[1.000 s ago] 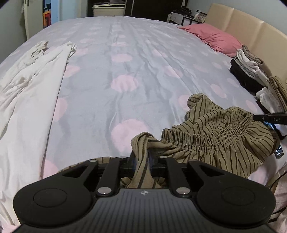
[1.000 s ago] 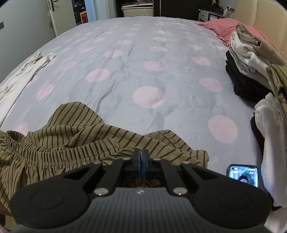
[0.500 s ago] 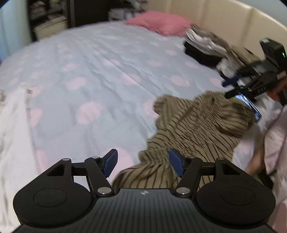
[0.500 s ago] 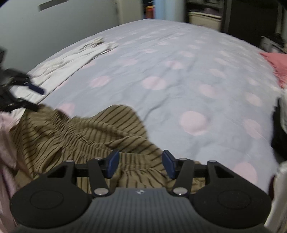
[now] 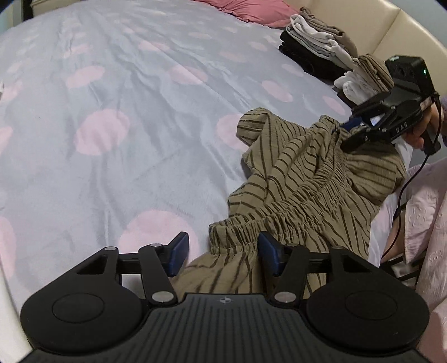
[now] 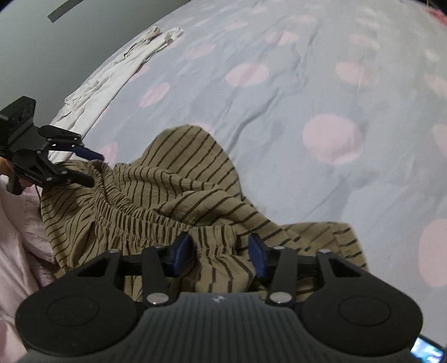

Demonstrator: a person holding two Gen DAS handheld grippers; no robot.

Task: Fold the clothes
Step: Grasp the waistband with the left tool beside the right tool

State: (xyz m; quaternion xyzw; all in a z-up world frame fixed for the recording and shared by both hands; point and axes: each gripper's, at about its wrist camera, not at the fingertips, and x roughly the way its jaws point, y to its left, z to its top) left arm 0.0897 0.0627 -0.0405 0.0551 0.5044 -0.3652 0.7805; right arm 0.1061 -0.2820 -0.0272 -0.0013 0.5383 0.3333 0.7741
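Note:
An olive-brown striped garment (image 5: 315, 178) with a gathered elastic waistband lies crumpled on the bed. In the left wrist view my left gripper (image 5: 223, 251) is open, and one end of the waistband sits between its blue pads (image 5: 178, 250). My right gripper (image 5: 349, 134) is open at the garment's far end, held by a hand. In the right wrist view the right gripper (image 6: 219, 251) is open with the waistband of the garment (image 6: 178, 178) between its pads. The left gripper (image 6: 89, 166) hovers open at the garment's opposite edge.
The bed has a grey sheet (image 5: 125, 83) with pink dots. Folded clothes (image 5: 315, 47) are stacked by the beige headboard (image 5: 391, 28), with a pink pillow (image 5: 251, 11) beyond. A white garment (image 6: 117, 69) lies at the far bed edge. A lit phone (image 6: 427, 351) shows at bottom right.
Both grippers were shut on the striped garment a second ago; both have let go and opened. They have turned to face each other along the waistband, and the garment now rests on the bed.

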